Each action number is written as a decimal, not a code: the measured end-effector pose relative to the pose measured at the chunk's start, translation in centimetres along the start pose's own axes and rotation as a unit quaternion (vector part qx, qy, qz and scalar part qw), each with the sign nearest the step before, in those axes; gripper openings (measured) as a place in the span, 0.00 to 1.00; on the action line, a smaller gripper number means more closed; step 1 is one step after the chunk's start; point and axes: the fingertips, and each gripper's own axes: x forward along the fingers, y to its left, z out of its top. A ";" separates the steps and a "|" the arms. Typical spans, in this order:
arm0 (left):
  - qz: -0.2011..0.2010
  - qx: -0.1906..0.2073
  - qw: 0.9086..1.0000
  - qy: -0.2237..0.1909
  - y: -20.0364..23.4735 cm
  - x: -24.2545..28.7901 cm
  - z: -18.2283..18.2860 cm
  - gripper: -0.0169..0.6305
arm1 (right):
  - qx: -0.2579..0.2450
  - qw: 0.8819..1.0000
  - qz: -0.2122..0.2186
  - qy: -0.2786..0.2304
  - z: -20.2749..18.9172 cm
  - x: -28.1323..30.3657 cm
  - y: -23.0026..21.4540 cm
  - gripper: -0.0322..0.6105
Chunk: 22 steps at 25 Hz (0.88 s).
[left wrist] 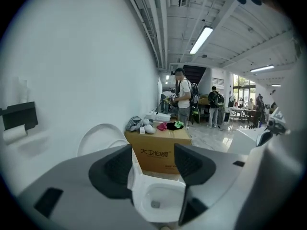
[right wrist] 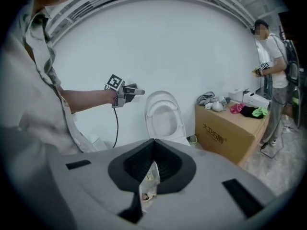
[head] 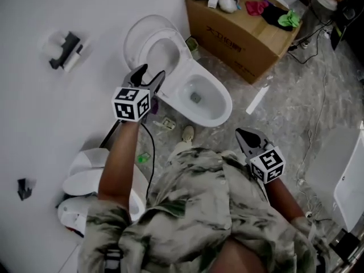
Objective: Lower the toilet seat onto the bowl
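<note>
The white toilet stands against the wall with its seat (head: 161, 53) and lid raised upright; the bowl (head: 211, 110) lies uncovered below. My left gripper (head: 151, 73) is open, its jaws just in front of the seat's lower left rim, holding nothing. In the left gripper view the bowl (left wrist: 158, 200) shows through the gap of that gripper (left wrist: 152, 164), with the raised seat (left wrist: 101, 134) to the left. My right gripper (head: 242, 132) hangs shut and empty near my body, well short of the toilet. Its own view shows the right gripper (right wrist: 153, 147), the upright seat (right wrist: 163, 116) and my left gripper (right wrist: 136, 91).
A cardboard box (head: 244, 30) with clothes on top stands right of the toilet. White fixtures (head: 91, 181) sit on the floor at lower left. A paper holder (head: 65, 50) hangs on the wall. A white tube (head: 257, 99) and litter lie on the floor. A person (right wrist: 271, 80) stands beyond the box.
</note>
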 end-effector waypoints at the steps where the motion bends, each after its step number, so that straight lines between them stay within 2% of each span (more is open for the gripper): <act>1: -0.001 0.002 1.000 0.002 1.5 0.8 0.3 0.46 | 0.000 1.000 -0.006 0.001 0.9 0.9 -0.2 0.09; 11: -0.013 0.021 0.999 0.041 12.7 8.9 -0.2 0.46 | 0.023 0.999 -0.047 0.011 5.2 9.3 -0.6 0.09; 22: -0.016 0.033 0.995 0.093 18.9 17.0 -2.8 0.45 | 0.057 0.992 -0.110 0.019 6.5 12.0 -1.7 0.09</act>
